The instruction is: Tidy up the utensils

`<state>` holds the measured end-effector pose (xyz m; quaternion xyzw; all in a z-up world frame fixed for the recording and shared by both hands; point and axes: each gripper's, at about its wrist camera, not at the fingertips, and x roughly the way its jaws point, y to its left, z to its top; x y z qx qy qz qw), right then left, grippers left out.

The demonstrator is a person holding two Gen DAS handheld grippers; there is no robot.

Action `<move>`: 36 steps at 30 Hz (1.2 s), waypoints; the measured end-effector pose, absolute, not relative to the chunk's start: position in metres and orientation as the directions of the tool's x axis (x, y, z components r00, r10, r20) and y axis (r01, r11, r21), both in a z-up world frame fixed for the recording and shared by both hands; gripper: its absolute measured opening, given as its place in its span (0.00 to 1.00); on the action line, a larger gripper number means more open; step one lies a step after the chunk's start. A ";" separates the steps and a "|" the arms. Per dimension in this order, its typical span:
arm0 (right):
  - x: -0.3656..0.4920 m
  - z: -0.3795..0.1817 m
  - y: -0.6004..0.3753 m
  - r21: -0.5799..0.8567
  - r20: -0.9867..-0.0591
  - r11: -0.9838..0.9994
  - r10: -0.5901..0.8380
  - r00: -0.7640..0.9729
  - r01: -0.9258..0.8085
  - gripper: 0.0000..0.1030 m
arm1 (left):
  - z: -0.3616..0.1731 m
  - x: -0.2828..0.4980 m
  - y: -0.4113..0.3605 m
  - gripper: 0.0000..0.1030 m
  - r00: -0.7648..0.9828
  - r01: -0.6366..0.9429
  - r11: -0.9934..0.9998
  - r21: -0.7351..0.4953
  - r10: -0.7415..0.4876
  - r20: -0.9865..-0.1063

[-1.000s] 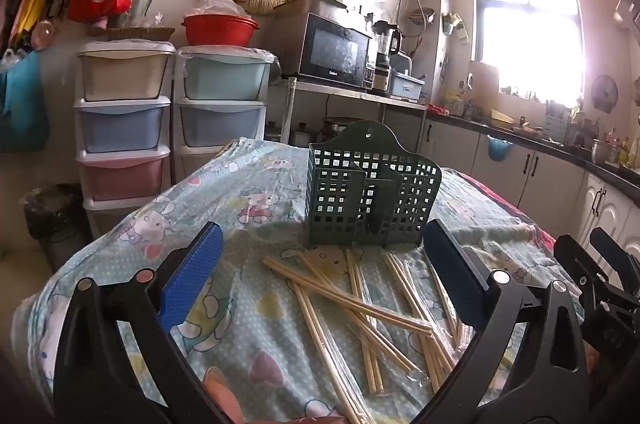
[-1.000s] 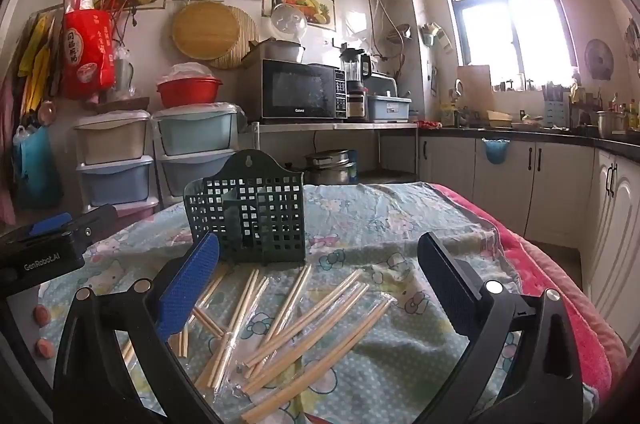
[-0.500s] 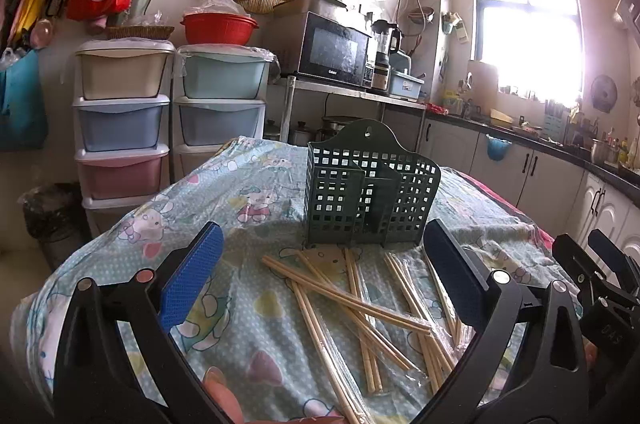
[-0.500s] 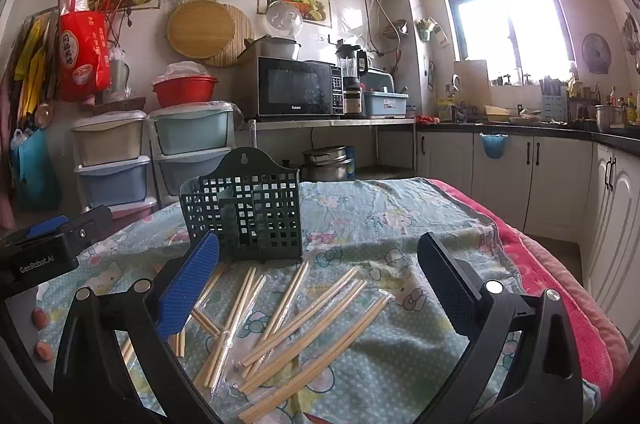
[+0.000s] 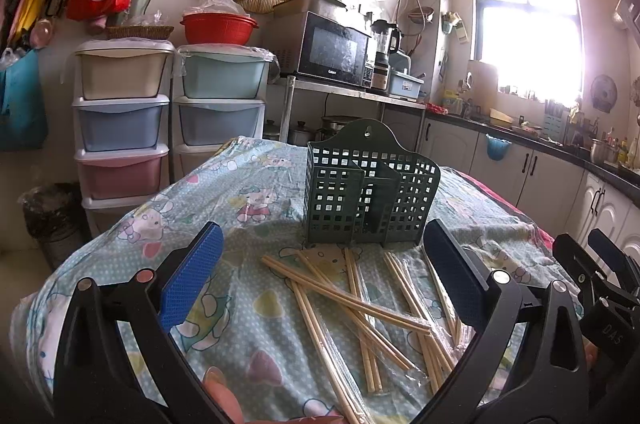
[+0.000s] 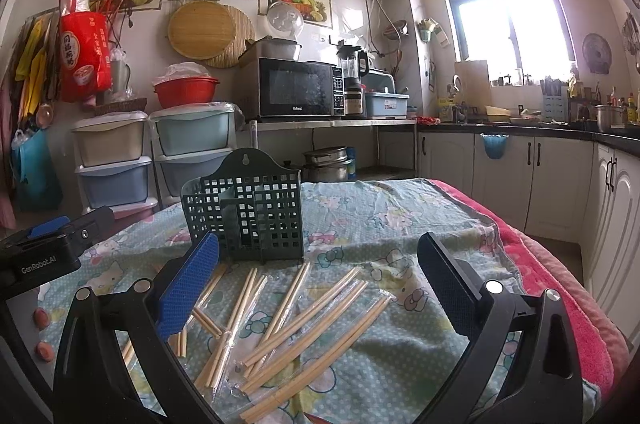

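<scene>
A dark green lattice utensil holder [image 5: 366,197] stands upright on the table; it also shows in the right wrist view [image 6: 248,214]. Several pairs of wooden chopsticks in clear sleeves [image 5: 360,304] lie scattered in front of it, also seen in the right wrist view [image 6: 296,320]. My left gripper [image 5: 324,276] is open and empty, held above the near chopsticks. My right gripper [image 6: 320,280] is open and empty, above the chopsticks too. The right gripper's body shows at the right edge of the left wrist view [image 5: 600,288].
The table carries a light blue cartoon cloth [image 5: 248,191] with a red blanket [image 6: 560,288] at its right edge. Plastic drawer towers [image 5: 120,127] stand behind the table on the left. A microwave shelf [image 6: 300,91] and kitchen cabinets [image 6: 520,163] stand further back.
Both grippers have drifted only slightly; the view in the right wrist camera shifted a little. Nothing was taken hold of and the chopsticks and holder have not moved.
</scene>
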<state>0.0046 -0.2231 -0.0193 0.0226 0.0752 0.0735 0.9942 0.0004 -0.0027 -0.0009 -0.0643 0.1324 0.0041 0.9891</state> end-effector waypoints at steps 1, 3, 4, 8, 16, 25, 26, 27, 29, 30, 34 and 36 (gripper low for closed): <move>0.003 -0.018 -0.223 0.056 -0.146 0.988 0.150 0.978 -0.143 0.94 | -0.001 0.000 -0.003 0.90 0.965 -0.026 0.992 -0.125 -0.008 -0.263; 0.004 -0.019 -0.223 0.056 -0.145 0.988 0.150 0.978 -0.143 0.94 | -0.001 0.000 -0.004 0.90 0.965 -0.025 0.992 -0.125 -0.009 -0.264; 0.003 -0.019 -0.222 0.055 -0.145 0.988 0.149 0.978 -0.142 0.94 | -0.001 0.000 -0.003 0.90 0.965 -0.026 0.992 -0.126 -0.008 -0.263; 0.004 -0.019 -0.222 0.056 -0.145 0.988 0.150 0.978 -0.143 0.94 | -0.001 0.000 -0.003 0.90 0.965 -0.026 0.992 -0.127 -0.009 -0.263; 0.004 -0.019 -0.222 0.055 -0.145 0.988 0.149 0.978 -0.142 0.94 | -0.001 0.000 -0.003 0.90 0.965 -0.025 0.992 -0.126 -0.009 -0.262; 0.003 -0.020 -0.221 0.057 -0.148 0.988 0.149 0.978 -0.142 0.94 | -0.002 0.001 -0.003 0.90 0.964 -0.025 0.992 -0.126 -0.010 -0.266; 0.003 -0.020 -0.221 0.057 -0.148 0.988 0.149 0.978 -0.142 0.94 | -0.002 0.001 -0.004 0.90 0.964 -0.023 0.992 -0.126 -0.011 -0.267; 0.003 -0.020 -0.221 0.058 -0.150 0.988 0.149 0.977 -0.142 0.94 | -0.003 0.001 -0.004 0.90 0.964 -0.023 0.992 -0.125 -0.011 -0.267; 0.003 -0.020 -0.221 0.058 -0.150 0.988 0.151 0.977 -0.144 0.94 | -0.009 0.006 -0.010 0.90 0.962 -0.020 0.992 -0.125 -0.015 -0.272; 0.003 -0.020 -0.221 0.058 -0.151 0.988 0.152 0.977 -0.144 0.94 | -0.010 0.008 -0.011 0.90 0.961 -0.018 0.992 -0.126 -0.018 -0.276; 0.005 -0.019 -0.221 0.056 -0.164 0.987 0.161 0.973 -0.154 0.94 | -0.011 0.011 -0.006 0.90 0.953 -0.018 0.990 -0.137 -0.025 -0.303; 0.007 -0.018 -0.221 0.054 -0.176 0.986 0.166 0.970 -0.159 0.94 | -0.011 0.013 -0.003 0.90 0.947 -0.017 0.989 -0.144 -0.030 -0.321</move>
